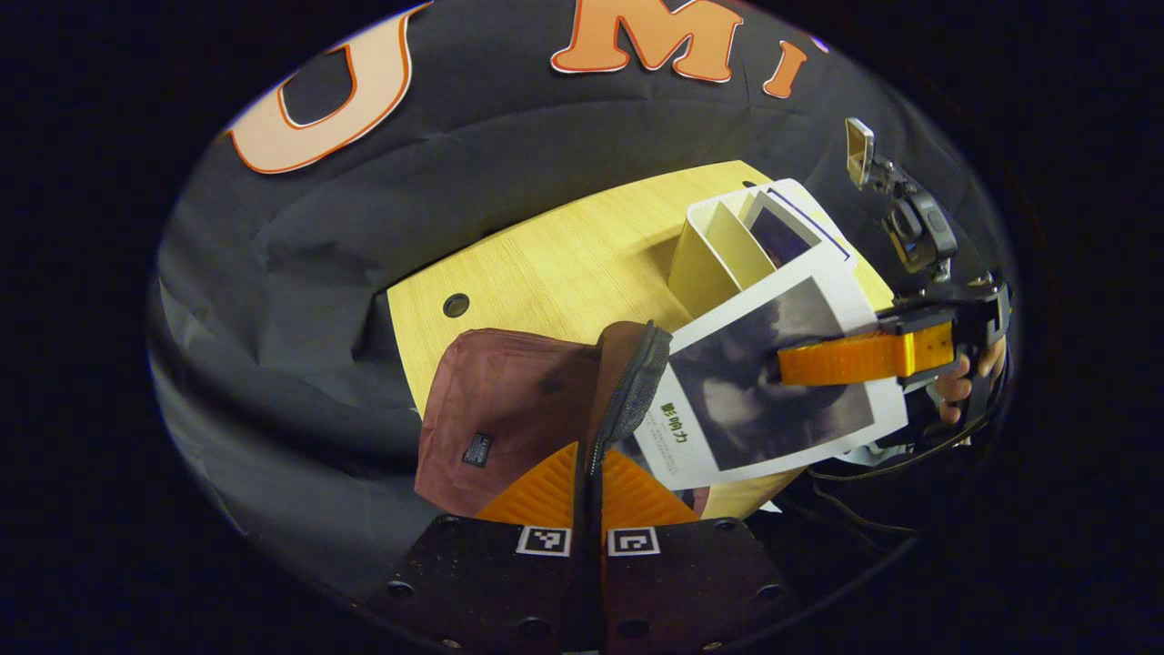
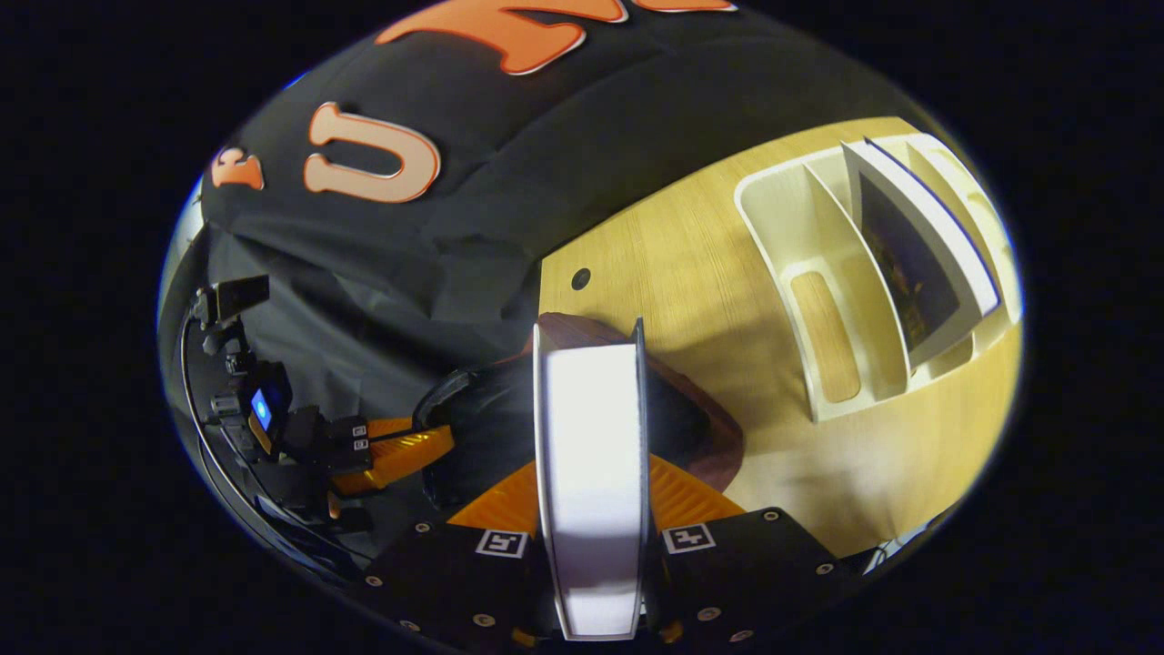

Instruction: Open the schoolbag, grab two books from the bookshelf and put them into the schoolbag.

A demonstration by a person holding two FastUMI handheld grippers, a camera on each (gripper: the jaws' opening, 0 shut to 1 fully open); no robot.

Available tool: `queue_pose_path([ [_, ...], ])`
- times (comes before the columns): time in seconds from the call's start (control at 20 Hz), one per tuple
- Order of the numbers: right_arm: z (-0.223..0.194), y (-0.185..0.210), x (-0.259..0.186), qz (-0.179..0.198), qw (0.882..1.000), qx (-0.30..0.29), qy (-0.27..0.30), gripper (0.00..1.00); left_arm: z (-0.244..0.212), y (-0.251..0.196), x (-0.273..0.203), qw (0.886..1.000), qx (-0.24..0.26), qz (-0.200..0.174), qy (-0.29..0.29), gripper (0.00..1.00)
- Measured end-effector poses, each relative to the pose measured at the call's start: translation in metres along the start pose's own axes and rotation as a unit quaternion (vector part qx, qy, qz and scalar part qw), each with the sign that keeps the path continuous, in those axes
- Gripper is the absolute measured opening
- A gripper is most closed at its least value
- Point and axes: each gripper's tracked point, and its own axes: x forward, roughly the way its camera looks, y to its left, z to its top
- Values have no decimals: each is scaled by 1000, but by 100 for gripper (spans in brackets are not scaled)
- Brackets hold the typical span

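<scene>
1. Now the step in hand looks like lowering the 1st book into the bag, so the left gripper should keep the mouth held wide while the right gripper tilts the book edge-down into the gap.
2. Left fingers are clenched on the dark padded, zip-edged rim of the maroon fabric schoolbag, which lies on the pale wooden table; the rim runs straight up between the 2 fingers.
3. Right fingers are grasping the white paperback book with a grey photo cover; in the right gripper view its page edge stands upright between them, squarely centred.
4. Seen from the left gripper view, the book hangs just beside the lifted rim, overlapping it slightly (not yet inside, by my reading).
5. Aim the book's lower corner past the rim into the dark opening, avoiding a snag on the zip.
6. A 2nd book with a dark cover stands slanted in the cream slotted plastic bookshelf, well apart from both grippers.
</scene>
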Motion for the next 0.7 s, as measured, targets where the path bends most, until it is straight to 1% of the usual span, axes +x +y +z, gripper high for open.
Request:
queue_pose_path([
  [0.1,-8,-1,13,9,999,37,-9,39,1,-3,0,1000,-4,0,-3,1],
  [0.3,-25,-4,39,19,996,80,-21,39,-1,-8,2,1000,4,-3,3,1],
  [0.5,-39,-2,79,38,995,94,-13,39,-2,-16,4,1000,10,-9,3,1],
  [0.6,-45,-4,92,55,992,116,-14,40,-2,-25,6,1000,16,-15,2,1],
  [0.7,-42,-6,104,70,987,144,-29,40,-2,-29,8,1000,14,-18,-1,1],
])
